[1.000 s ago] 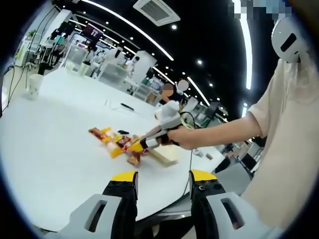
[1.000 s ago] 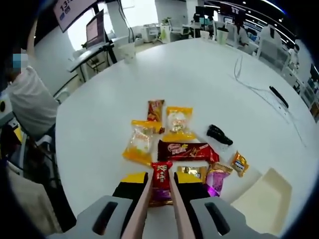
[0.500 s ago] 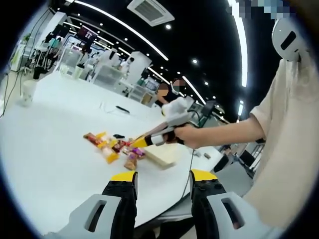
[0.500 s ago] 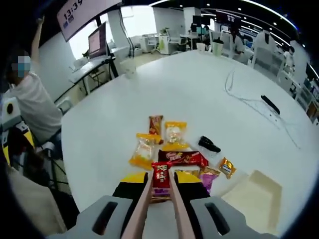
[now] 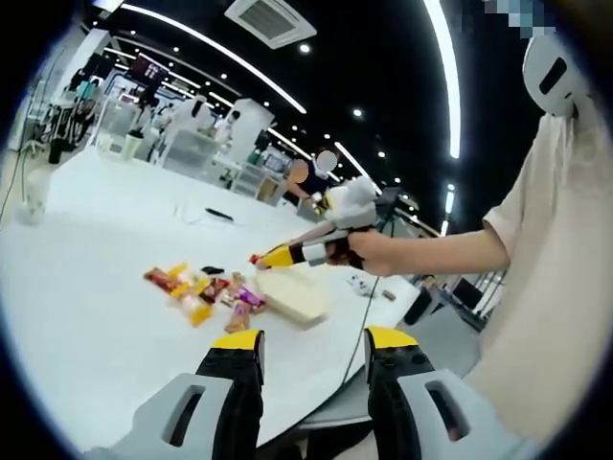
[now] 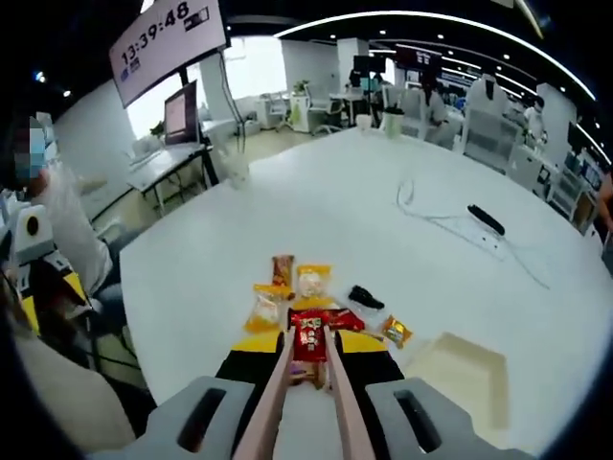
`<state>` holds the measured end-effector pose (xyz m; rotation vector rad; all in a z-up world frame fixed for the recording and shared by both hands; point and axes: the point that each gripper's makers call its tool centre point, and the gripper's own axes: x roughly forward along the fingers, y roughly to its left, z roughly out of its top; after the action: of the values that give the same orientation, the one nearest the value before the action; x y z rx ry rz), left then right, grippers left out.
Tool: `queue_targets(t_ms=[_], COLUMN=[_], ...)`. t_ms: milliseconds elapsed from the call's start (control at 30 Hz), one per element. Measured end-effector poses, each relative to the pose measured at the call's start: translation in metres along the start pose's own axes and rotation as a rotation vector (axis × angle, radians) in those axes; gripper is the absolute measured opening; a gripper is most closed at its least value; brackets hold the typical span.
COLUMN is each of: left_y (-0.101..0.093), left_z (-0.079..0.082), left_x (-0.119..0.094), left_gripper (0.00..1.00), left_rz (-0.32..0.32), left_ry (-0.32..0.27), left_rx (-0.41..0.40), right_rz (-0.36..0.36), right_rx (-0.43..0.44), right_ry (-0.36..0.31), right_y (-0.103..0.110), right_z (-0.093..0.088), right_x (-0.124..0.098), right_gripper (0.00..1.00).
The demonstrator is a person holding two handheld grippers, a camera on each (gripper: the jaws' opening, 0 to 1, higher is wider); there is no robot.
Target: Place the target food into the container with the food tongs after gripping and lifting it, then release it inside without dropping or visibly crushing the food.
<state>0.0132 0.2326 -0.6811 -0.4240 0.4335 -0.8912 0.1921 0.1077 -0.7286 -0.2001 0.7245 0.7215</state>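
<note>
The right gripper [image 6: 308,356] squeezed pinkish food tongs [image 6: 330,402] whose slim arms pinched a glossy red snack packet [image 6: 308,338], lifted above crinkly wrappers [image 6: 299,292] on the smooth white table [image 6: 383,220]. The shallow cream rectangular container [image 6: 460,374] sat nearby at the table's edge. The left gripper [image 5: 311,340] stood parted and empty over bare tabletop

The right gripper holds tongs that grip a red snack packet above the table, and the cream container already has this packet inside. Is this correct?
One part is wrong: the cream container holds nothing yet. In the right gripper view, the red snack packet is clamped between the tongs, raised above the table beside the container. The rest is correct.
</note>
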Motion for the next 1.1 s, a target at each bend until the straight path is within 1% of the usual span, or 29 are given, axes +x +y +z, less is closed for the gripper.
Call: queue_targets(t_ms=[33,67,133,233,367,467,567,733,867,1100], left_y=[0.0,-0.002,-0.008,-0.011,-0.014,-0.02,-0.025,-0.032,-0.034,-0.031], left_z=[0.0,-0.001,0.0,0.003,0.005,0.004,0.007,0.009,0.012,0.015], left_x=[0.001,0.005,0.008,0.011,0.016,0.022,0.028,0.039,0.043,0.041], left_gripper=[0.41,0.41,0.41,0.41,0.41,0.41,0.4,0.4,0.4,0.4], left_rz=[-0.002,-0.011,-0.025,-0.033,-0.043,-0.062,-0.076,-0.108,-0.126,-0.13], left_ry=[-0.001,0.01,0.023,0.024,0.026,0.042,0.039,0.051,0.056,0.061], left_rx=[-0.002,-0.011,0.011,0.021,0.024,0.039,0.04,0.057,0.067,0.08], right_rz=[-0.001,-0.011,-0.034,-0.067,-0.103,-0.133,-0.159,-0.195,-0.217,-0.239], right_rx=[0.003,-0.001,0.007,0.028,0.04,0.05,0.06,0.071,0.081,0.09], right_ry=[-0.004,-0.017,-0.04,-0.075,-0.098,-0.115,-0.124,-0.138,-0.148,-0.146], right_y=[-0.001,-0.008,-0.018,-0.032,-0.047,-0.06,-0.071,-0.085,-0.092,-0.1], right_z=[0.001,0.004,0.008,0.013,0.014,0.013,0.01,0.008,0.007,0.003], right_x=[-0.002,-0.008,-0.018,-0.033,-0.051,-0.066,-0.08,-0.095,-0.104,-0.109], right_gripper=[0.2,0.2,0.2,0.2,0.2,0.2,0.2,0.2,0.2,0.2])
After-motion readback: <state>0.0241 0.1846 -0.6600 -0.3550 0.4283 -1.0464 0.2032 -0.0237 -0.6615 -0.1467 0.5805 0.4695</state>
